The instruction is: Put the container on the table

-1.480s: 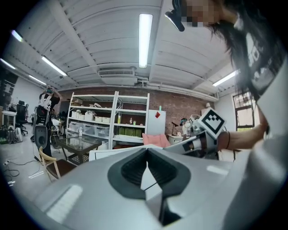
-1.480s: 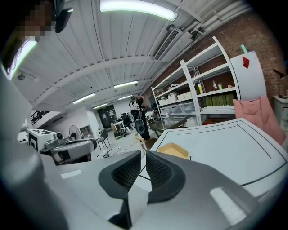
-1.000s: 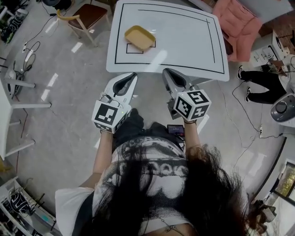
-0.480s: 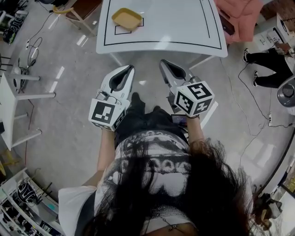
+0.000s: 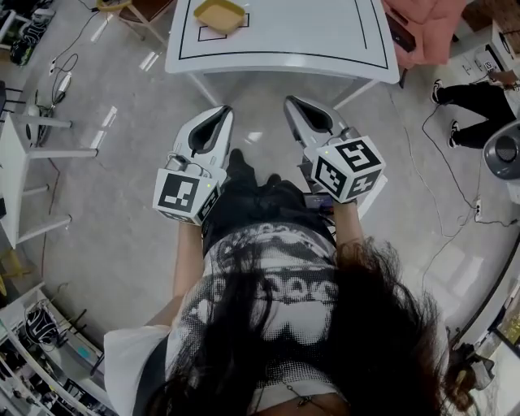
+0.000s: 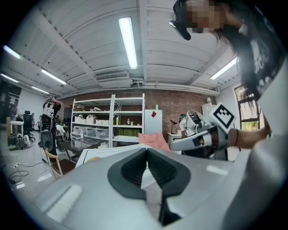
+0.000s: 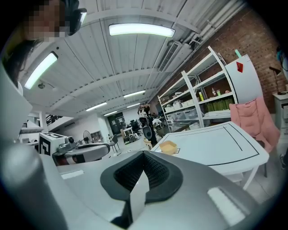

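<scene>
Both grippers hang over the floor (image 5: 114, 211) short of the table's (image 5: 325, 32) near edge. The left gripper (image 5: 222, 111) and right gripper (image 5: 292, 102) each have fingers pressed together, empty. The container (image 5: 219, 14) sits by the table's left edge.

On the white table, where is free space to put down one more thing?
The table is bare from the yellow container rightward to the edge beside the pink cloth. Only the container's far left corner is occupied.
</scene>
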{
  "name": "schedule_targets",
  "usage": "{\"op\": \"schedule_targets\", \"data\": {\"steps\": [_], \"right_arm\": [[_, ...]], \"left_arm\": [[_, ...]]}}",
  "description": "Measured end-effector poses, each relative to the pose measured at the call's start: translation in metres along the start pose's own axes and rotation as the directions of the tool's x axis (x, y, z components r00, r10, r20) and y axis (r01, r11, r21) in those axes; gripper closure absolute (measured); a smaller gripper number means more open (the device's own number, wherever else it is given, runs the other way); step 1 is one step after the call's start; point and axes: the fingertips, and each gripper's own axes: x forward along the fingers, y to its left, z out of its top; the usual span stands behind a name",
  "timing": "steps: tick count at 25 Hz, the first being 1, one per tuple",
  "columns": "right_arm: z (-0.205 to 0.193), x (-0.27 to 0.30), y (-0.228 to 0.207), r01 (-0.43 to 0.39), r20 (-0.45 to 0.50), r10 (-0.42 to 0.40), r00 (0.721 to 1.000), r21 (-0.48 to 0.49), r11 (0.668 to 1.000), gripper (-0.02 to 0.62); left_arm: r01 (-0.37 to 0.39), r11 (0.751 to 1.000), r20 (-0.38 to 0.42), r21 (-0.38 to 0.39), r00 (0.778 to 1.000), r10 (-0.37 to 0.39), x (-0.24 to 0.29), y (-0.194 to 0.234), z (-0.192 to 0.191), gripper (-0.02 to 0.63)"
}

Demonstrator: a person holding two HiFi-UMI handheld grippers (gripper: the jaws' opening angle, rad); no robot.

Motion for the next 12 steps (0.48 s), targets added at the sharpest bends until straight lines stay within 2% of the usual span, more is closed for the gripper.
{"op": "schedule_targets", "data": {"steps": [12], "right_arm": [[0.001,-0.019,-0.005,-0.005,0.008,0.005,1.000,-0.025,1.000,0.591]], "left_arm": [[-0.002,1.000,0.021,0.021,1.000,0.002,-0.001,-0.021,0.007,0.606]]}}
